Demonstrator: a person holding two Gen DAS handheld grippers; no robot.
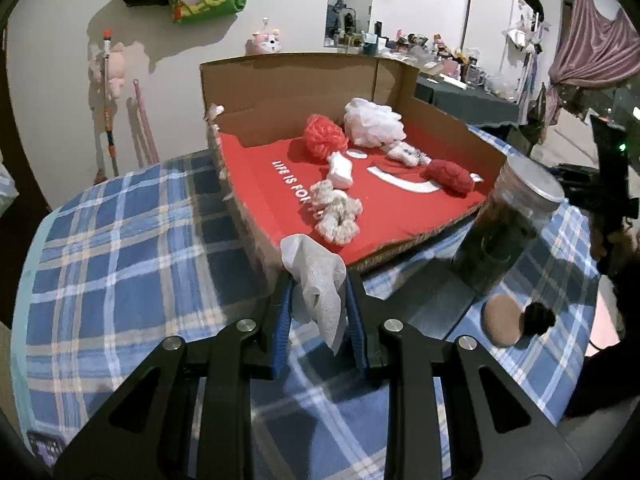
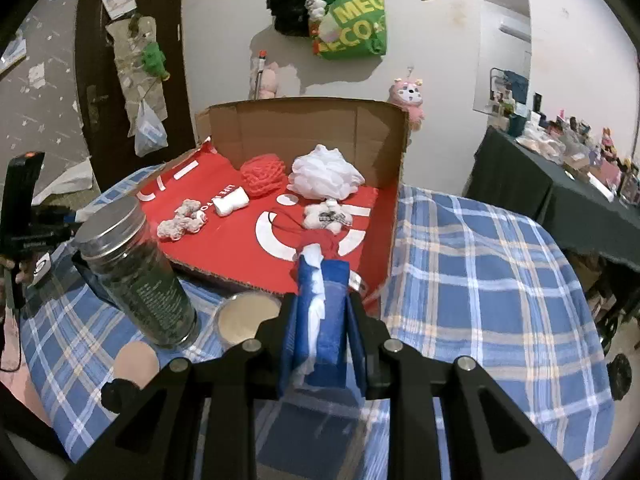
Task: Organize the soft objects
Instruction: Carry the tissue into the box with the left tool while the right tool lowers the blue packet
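Observation:
My left gripper (image 1: 318,292) is shut on a crumpled white tissue (image 1: 316,280), held above the plaid cloth just before the near edge of the cardboard box (image 1: 288,80). My right gripper (image 2: 322,304) is shut on a blue tissue pack (image 2: 326,312) with white tissue sticking out, near the box's front right corner. Inside the red-lined box (image 2: 312,128) lie a red mesh puff (image 1: 324,136), a white mesh puff (image 1: 374,122), a small white roll (image 1: 340,170), a beige scrunchie (image 1: 336,212), a red soft bundle (image 1: 450,176) and a white patterned soft piece (image 2: 326,216).
A tall glass jar with a metal lid (image 1: 504,224) stands right of the box; it also shows in the right wrist view (image 2: 136,268). A round compact (image 2: 246,316) and a beige puff pad (image 1: 502,320) lie on the plaid tablecloth (image 1: 120,260). A cluttered dark table (image 2: 560,184) stands at the right.

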